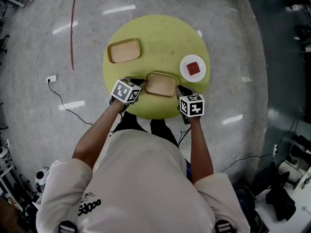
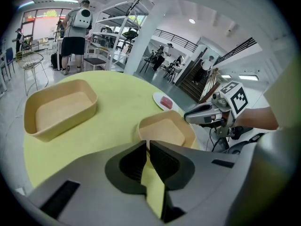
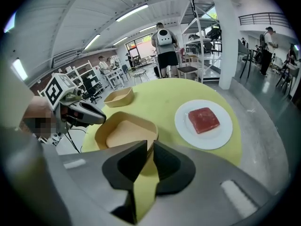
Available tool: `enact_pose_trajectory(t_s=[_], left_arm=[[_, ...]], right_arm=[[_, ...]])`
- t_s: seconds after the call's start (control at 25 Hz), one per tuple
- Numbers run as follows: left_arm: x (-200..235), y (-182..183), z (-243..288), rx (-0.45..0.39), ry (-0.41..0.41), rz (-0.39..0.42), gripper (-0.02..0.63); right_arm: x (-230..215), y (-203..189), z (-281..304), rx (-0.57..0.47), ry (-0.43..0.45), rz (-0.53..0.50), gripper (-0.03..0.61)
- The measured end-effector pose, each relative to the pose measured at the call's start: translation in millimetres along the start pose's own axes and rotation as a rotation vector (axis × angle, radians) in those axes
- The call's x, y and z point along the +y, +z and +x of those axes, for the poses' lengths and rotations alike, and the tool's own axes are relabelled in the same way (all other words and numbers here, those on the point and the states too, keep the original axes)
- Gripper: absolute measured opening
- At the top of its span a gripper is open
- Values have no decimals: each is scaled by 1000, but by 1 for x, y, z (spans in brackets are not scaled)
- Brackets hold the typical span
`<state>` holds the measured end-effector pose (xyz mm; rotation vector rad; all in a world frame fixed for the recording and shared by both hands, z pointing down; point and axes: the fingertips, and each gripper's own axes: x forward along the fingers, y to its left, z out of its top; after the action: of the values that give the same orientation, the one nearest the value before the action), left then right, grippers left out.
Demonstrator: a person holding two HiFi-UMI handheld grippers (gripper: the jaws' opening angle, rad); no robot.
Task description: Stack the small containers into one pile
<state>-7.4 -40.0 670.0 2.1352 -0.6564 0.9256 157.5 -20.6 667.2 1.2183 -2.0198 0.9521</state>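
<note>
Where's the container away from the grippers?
In the head view the far container sits at the upper left of the yellow table, apart from the near container at its near edge and across from the white plate.

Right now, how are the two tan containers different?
The near container has its rim pinched by the left gripper and right gripper; the far container sits untouched. The near container lies by the plate; the far container stands alone. Both are tan and empty.
</note>
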Motion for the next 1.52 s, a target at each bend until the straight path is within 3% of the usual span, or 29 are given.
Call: enact_pose_trajectory(t_s=[0.4, 0.56, 0.64, 0.84, 1.04, 1.24, 1.52], left_arm=[[2, 2, 2, 8, -15, 25, 29], [3, 3, 1, -6, -7, 50, 36], [6, 9, -2, -45, -4, 43, 67], [15, 42, -28, -201, 2, 12, 67], [35, 69, -65, -311, 75, 14, 51], [71, 83, -108, -414, 168, -73, 25], [127, 70, -143, -426, 268, -172, 25]], right_arm=[[-6, -3, 7, -3, 20, 50, 73], [-5, 2, 4, 9, 14, 4, 77], [-3, 13, 1, -10, 11, -20, 77], [3, 46, -11, -87, 5, -67, 76], [10, 91, -18, -169, -29, -122, 50], [29, 140, -16, -226, -29, -186, 31], [70, 181, 15, -222, 31, -253, 15]])
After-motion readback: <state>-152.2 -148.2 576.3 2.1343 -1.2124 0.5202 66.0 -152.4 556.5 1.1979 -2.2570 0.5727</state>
